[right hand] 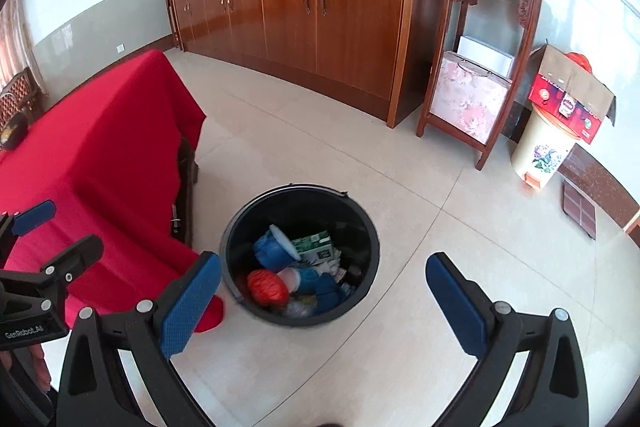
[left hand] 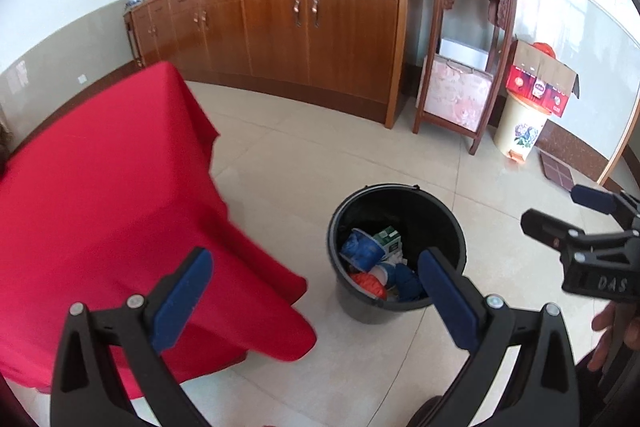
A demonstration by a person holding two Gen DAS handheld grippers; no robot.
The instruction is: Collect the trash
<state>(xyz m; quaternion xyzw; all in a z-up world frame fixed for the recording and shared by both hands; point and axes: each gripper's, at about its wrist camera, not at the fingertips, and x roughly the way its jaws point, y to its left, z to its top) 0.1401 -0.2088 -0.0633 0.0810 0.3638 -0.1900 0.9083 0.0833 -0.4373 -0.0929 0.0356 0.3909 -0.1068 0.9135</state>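
1. My left tongs are released, the blue pads spread wide with nothing between them; they hang over the floor, the red-draped surface under the left pad and the bucket past the right one.
2. My right tongs are likewise released and empty, held above the tiled floor with the bucket showing between the pads.
3. The black bucket stands on the floor just beside the hanging corner of the red cloth. The trash lies inside it: a blue cup, a green-and-white carton, an orange-red crumpled piece, and other blue and white scraps I cannot tell apart.
4. Farther back, a long wooden cabinet runs along the wall.
5. To its right stands a carved wooden stand holding a pink floral bag, then a cream floral pedal bin with a red cardboard box resting on top.
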